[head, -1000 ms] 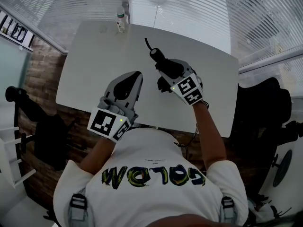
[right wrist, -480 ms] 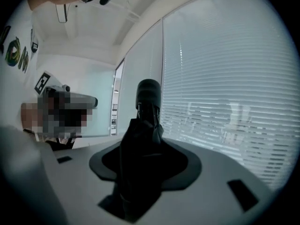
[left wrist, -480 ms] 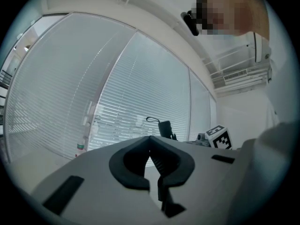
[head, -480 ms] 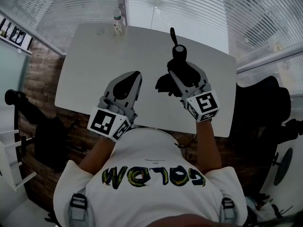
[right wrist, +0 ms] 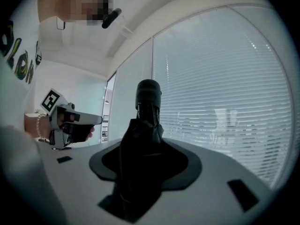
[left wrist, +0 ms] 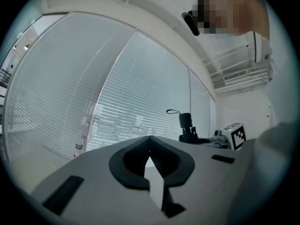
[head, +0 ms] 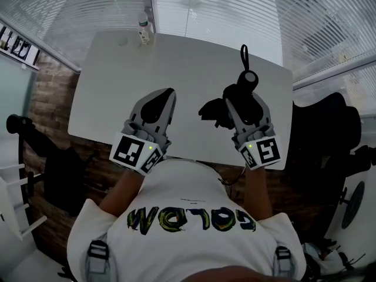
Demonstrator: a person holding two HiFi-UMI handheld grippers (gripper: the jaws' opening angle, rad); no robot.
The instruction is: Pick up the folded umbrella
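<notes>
Folded umbrella [head: 249, 79]: black, held over the right part of the white table [head: 117, 75], handle pointing away from us.
Right gripper [head: 242, 101]: level, forearm extended; jaws pinching the umbrella's body.
Left gripper [head: 170, 91]: level over mid-table; jaws pressed together, empty.
Left gripper view alone: we see the strap loop [left wrist: 173, 111] on the handle.
Right gripper view alone: left gripper side-on.

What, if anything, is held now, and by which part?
The right hand-held gripper holds the folded umbrella by its bunched fabric, just behind the handle. The left hand-held gripper holds nothing.
</notes>
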